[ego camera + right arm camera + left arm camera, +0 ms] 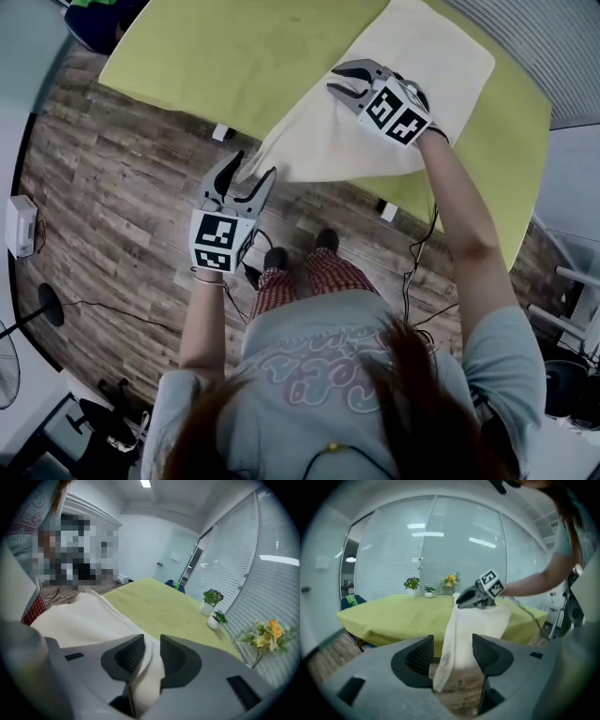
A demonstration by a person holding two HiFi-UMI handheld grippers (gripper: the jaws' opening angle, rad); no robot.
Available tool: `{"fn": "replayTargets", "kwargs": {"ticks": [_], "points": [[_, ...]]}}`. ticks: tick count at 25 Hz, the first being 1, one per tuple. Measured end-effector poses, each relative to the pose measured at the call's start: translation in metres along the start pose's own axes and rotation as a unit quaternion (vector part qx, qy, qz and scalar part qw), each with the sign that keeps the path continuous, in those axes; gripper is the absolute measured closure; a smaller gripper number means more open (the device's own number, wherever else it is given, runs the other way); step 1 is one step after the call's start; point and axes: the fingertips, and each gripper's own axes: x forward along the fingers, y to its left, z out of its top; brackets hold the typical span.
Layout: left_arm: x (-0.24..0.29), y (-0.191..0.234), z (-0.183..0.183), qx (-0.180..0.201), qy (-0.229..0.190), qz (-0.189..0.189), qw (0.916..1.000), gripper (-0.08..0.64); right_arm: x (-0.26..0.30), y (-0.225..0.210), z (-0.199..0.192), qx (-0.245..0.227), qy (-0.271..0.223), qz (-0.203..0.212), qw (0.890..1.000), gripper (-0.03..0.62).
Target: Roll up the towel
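The floor (112,187) is wood-effect plank, with cables (122,312) trailing across it. A bench (234,56) under a yellow-green cover stands before a glazed wall (440,555) fitted with blinds, with small potted plants (412,585) and flowers (450,580) along its far edge. A ceiling strip light (145,483) is on, and the end wall (150,545) is plain white.

My towel (375,103) is cream cloth, soft and matt, and it crumples into loose folds. The table cover (234,56) under it is yellow-green cloth, also matt and faintly creased. My left gripper (253,167) and right gripper (333,80) are smooth grey plastic with a dull sheen. Their pads (421,656) are black and cross-hatched. The floor (103,187) at the left of the head view looks like grainy wood planks. The glass wall (440,550) in the left gripper view is glossy and mirrors the ceiling lights.
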Motion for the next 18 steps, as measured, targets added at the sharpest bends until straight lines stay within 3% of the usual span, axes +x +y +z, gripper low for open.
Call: {"fn": "replayTargets", "kwargs": {"ticks": [2, 3, 7, 11, 14, 16, 18], "points": [[0.017, 0.010, -0.021, 0.051, 0.038, 0.011, 0.9979, 0.331, -0.003, -0.004, -0.002, 0.028, -0.006, -0.003, 1.000, 0.471], [0.025, 0.017, -0.033, 0.059, 0.054, 0.010, 0.9968, 0.331, -0.003, -0.005, -0.003, 0.038, -0.008, -0.002, 0.999, 0.468], [0.040, 0.030, -0.045, -0.009, 0.078, -0.043, 0.9960, 0.324, -0.003, -0.002, -0.002, 0.018, -0.008, 0.008, 1.000, 0.474], [0.027, 0.033, -0.027, -0.027, 0.046, -0.056, 0.9970, 0.324, -0.003, 0.009, -0.005, -0.005, -0.008, 0.023, 1.000, 0.541], [0.010, 0.048, -0.021, -0.048, 0.026, -0.059, 0.9968, 0.324, -0.009, 0.004, 0.003, -0.004, -0.020, 0.018, 1.000, 0.490], [0.002, 0.049, -0.018, -0.061, 0.023, -0.095, 0.9934, 0.324, -0.016, 0.003, 0.013, 0.017, -0.034, 0.012, 0.999, 0.464], [-0.001, 0.044, -0.012, -0.047, 0.027, -0.147, 0.9876, 0.324, -0.023, 0.003, 0.025, 0.023, -0.042, 0.001, 0.999, 0.463]]}}
